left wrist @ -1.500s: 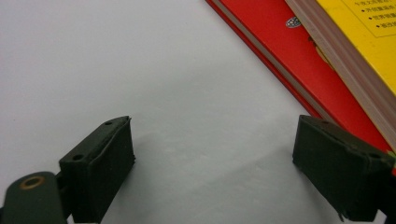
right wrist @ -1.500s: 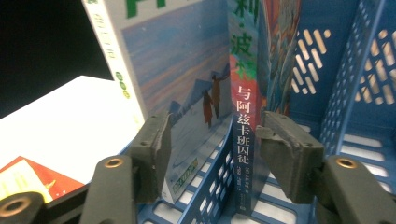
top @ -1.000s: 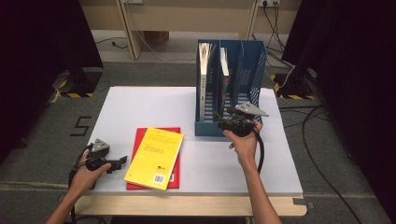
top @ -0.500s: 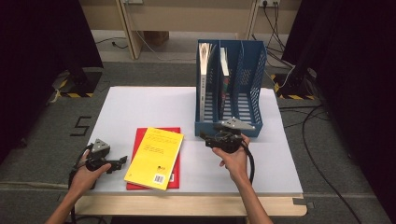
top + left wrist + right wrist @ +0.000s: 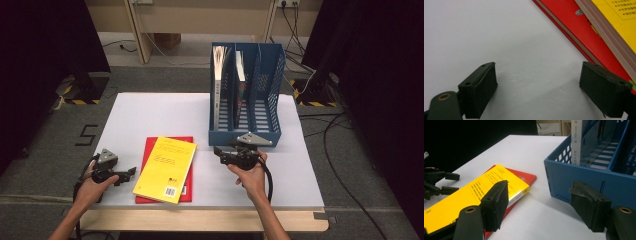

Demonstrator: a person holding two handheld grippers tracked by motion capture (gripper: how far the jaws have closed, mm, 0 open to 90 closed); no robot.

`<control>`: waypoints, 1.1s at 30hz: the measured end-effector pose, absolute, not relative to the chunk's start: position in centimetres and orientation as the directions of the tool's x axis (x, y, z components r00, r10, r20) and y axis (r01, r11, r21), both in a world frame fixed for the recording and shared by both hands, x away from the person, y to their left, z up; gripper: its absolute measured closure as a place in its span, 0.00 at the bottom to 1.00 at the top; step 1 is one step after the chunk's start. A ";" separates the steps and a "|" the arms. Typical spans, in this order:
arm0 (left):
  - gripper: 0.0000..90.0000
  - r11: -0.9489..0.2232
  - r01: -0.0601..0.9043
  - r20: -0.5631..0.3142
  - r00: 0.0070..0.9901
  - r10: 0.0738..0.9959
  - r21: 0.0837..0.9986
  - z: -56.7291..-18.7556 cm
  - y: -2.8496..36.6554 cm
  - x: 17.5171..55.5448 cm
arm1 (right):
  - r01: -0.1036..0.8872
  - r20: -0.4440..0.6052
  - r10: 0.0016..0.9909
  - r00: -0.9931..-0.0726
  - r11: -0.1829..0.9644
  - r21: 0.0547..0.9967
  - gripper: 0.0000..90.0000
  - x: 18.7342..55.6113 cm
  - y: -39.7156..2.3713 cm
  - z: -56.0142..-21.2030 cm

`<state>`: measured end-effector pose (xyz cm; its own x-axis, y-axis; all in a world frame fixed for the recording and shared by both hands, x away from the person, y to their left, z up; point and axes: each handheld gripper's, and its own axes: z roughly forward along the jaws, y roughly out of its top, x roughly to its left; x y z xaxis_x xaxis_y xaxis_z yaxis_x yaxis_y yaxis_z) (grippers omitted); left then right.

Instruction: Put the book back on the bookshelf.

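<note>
Left gripper (image 5: 131, 171) agape on the table (image 5: 150, 110), just left of the red book (image 5: 151, 150) under the yellow book (image 5: 166, 169). Right gripper (image 5: 218, 151) gaping empty beyond, by the blue rack (image 5: 245, 136). Lowered towards the books since earlier, jaws just widening.

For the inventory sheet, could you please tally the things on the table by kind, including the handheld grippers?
Books lying flat: 2, a yellow book on a red book
Books standing in the rack: 2, a left one and a right one
Blue file rack: 1
Grippers: 2, left gripper, right gripper
Total: 7
</note>
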<state>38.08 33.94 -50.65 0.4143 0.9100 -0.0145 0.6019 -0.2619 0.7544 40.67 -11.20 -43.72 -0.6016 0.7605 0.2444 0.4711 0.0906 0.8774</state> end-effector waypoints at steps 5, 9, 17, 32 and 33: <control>0.15 -0.263 0.601 -0.014 0.414 0.910 0.755 -50.6 33.9 38.1 | 0.489 0.262 0.754 -0.602 0.089 0.868 0.33 40.5 -11.1 -44.3; 0.15 -0.264 0.600 -0.012 0.415 0.910 0.755 -50.6 33.9 38.0 | 0.512 0.284 0.740 -0.609 0.093 0.854 0.33 40.4 -10.7 -44.9; 0.16 -0.264 0.600 -0.012 0.416 0.909 0.755 -50.6 33.9 38.0 | 0.528 0.276 0.741 -0.612 0.123 0.840 0.31 40.2 -10.2 -45.7; 0.16 -0.236 0.591 -0.040 0.416 0.909 0.772 -50.2 34.3 37.6 | 0.548 0.288 0.731 -0.619 0.139 0.825 0.31 40.3 -9.5 -46.7; 0.16 -0.221 0.588 -0.053 0.412 0.910 0.778 -50.0 34.4 37.6 | 0.552 0.291 0.730 -0.618 0.140 0.822 0.31 40.3 -9.5 -46.8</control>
